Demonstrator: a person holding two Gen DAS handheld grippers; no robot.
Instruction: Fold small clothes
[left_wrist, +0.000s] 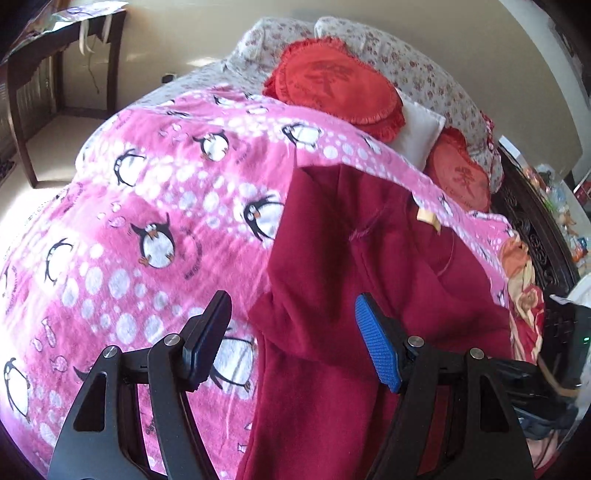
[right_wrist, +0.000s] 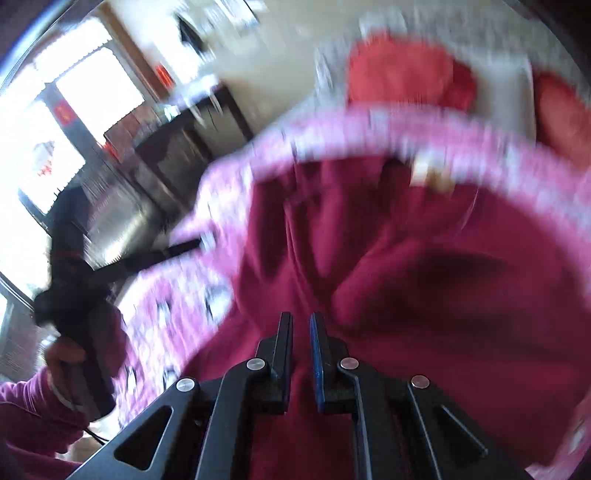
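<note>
A maroon fleece garment (left_wrist: 343, 280) lies on a pink penguin blanket (left_wrist: 155, 206) spread over the bed, and a small tan label (left_wrist: 428, 218) shows near its top. My left gripper (left_wrist: 291, 299) hovers open over the garment's left edge, with nothing between its pads. The right wrist view is blurred by motion. There my right gripper (right_wrist: 301, 317) has its jaws drawn close together on a fold of the maroon garment (right_wrist: 424, 266), which bulges up around it. The left gripper (right_wrist: 74, 280) shows at that view's left, held by a person's hand (right_wrist: 62, 354).
Two red round cushions (left_wrist: 332, 81) and a white pillow (left_wrist: 417, 129) rest on floral pillows (left_wrist: 417, 62) at the head of the bed. A dark wooden table (left_wrist: 55, 74) stands at the far left. A dark carved bed frame (left_wrist: 532, 229) and clutter line the right side.
</note>
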